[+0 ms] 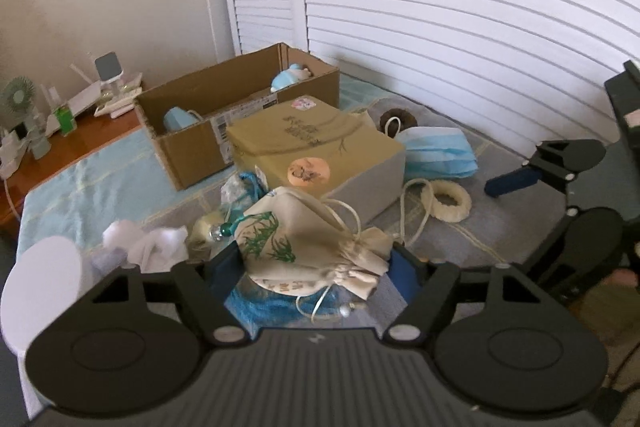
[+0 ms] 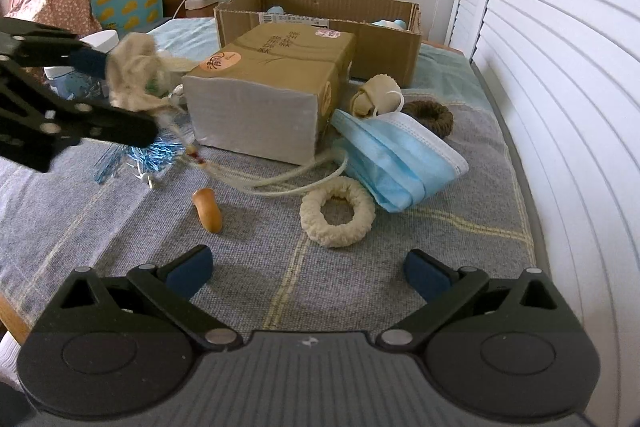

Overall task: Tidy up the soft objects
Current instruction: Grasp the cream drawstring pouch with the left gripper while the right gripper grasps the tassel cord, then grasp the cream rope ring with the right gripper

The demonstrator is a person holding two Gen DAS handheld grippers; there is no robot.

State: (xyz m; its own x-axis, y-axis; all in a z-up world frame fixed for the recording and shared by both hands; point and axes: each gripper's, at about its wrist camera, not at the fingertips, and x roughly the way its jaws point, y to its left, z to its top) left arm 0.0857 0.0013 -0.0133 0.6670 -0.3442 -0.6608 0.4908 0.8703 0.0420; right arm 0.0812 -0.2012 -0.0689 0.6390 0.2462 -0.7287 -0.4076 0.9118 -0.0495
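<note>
The left claw point(image 1: 316, 267) pinches a cream drawstring pouch point(image 1: 304, 243) printed with green leaves, its 2 blue pads pressed against the cloth on either side; the pouch hangs lifted above the bed point(image 2: 360, 291), with its cords trailing down; below it lies a blue tasselled thing point(image 2: 156, 151). The right claw point(image 2: 308, 273) is spread wide with nothing between its pads, hovering low over the grey checked blanket; in the left wrist view it shows at the right edge point(image 1: 516, 183).

A tan packet of tissues point(image 2: 276, 83) sits mid-bed; behind it, touching or nearly so, stands an open cardboard box point(image 2: 320, 15) with pale blue items inside. Just right of the packet lies a blue face mask point(image 2: 400, 163), partly over a brown scrunchie point(image 2: 434, 115); a cream scrunchie point(image 2: 338, 213) lies in front of the mask, just beside it; a small orange-brown piece point(image 2: 208, 209) lies to its left. White crumpled cloth point(image 1: 148, 247) sits left of the pouch.
</note>
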